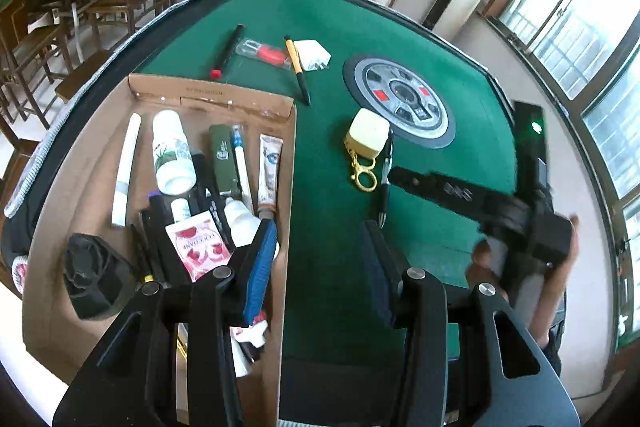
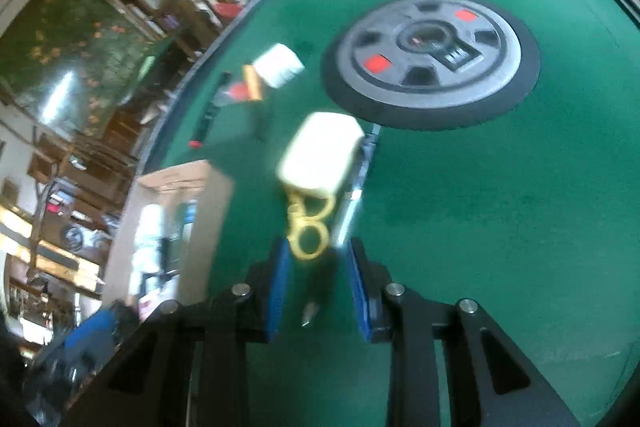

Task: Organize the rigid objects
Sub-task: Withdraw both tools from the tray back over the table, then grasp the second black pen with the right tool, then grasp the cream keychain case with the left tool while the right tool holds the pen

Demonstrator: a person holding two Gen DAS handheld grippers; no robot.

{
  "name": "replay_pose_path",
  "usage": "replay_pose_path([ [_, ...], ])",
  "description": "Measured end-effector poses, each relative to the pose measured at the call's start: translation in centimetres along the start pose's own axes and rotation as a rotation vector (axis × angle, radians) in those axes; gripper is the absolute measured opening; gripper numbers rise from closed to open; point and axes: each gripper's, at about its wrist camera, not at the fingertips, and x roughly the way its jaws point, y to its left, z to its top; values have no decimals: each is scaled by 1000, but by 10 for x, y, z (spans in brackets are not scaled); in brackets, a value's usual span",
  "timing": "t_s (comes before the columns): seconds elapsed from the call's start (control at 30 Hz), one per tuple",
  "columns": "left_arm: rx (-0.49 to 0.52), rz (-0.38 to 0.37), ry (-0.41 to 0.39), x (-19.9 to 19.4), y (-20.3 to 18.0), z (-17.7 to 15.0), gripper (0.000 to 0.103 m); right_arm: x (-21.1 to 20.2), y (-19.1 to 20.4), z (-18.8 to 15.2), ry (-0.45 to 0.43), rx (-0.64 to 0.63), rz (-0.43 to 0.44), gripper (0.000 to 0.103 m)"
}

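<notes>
Looks like the sorting is well past halfway. The shallow brown cardboard box [image 1: 168, 91] already holds a pile: white plastic bottles, tubes, dark pens, a pink sachet. Left out on the green felt table [image 1: 328, 11], all to the right of or beyond the box: a pale yellow square case with a gold clasp [image 1: 368, 137] just right of the box, a black click pen [image 1: 386, 183] touching that case, and past the box's far wall a black rod with a red tip [image 1: 227, 51], an orange-and-black pen [image 1: 298, 71], a red tool in a clear sleeve [image 1: 264, 53] and a white plug [image 1: 314, 55].

The left gripper [image 1: 320, 259] hangs over the box's right wall, jaws apart, empty. The right gripper [image 2: 318, 291] is also parted with nothing clamped, the pen tip lying between its blue pads.

The table has a grey round hub right of the box; there are wooden chairs and big windows around.
</notes>
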Motion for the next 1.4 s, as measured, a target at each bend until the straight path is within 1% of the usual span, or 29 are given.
replay_pose_path([
  [0.1,0,12,4,-1,1,-3,43,11,-1,8,9,16,-34,29],
  [0.17,-7,17,7,0,2,-5,43,17,0,15,7,29,-85,29],
  [0.23,-11,23,11,0,4,-5,43,23,2,22,12,45,-110,28],
  [0.33,-12,23,14,1,5,-4,43,27,11,28,4,17,-157,26],
  [0.37,-11,21,15,2,4,-3,43,28,12,26,-5,-7,-180,24],
  [0.4,-9,19,16,2,3,-3,43,29,16,25,-15,-38,-212,18],
  [0.47,2,17,20,5,-2,0,43,29,18,20,-23,-80,-251,14],
  [0.5,9,12,25,6,-4,1,43,28,17,18,-23,-96,-253,13],
  [0.57,26,-5,38,12,-11,5,43,25,13,17,-12,-105,-246,11],
  [0.67,73,-22,72,25,-26,15,43,17,-5,19,2,-91,-232,9],
  [0.8,133,-49,120,47,-45,35,43,6,-32,28,-13,-64,-192,9],
  [0.83,147,-54,123,53,-49,41,43,4,-40,30,-24,-51,-167,9],
  [0.9,176,-45,135,65,-56,52,43,0,-53,31,-35,-17,-86,9],
  [0.97,240,-48,147,78,-68,64,43,-3,-65,29,-48,18,-12,9],
  [1.03,277,-33,171,93,-76,75,43,-5,-70,30,-34,52,17,9],
  [1.07,282,-48,197,102,-79,81,43,-5,-72,30,-30,65,30,9],
  [1.13,301,-51,217,116,-87,89,43,-6,-74,30,-22,88,46,9],
  [1.2,324,-18,202,129,-92,97,43,-8,-77,29,-16,104,56,9],
  [1.23,332,-13,202,134,-93,99,43,-8,-77,29,-14,111,60,9],
  [1.33,366,-25,225,151,-98,104,43,-7,-79,29,-6,127,68,9],
  [1.4,379,-9,238,162,-100,107,43,-8,-79,28,-4,132,68,9],
])
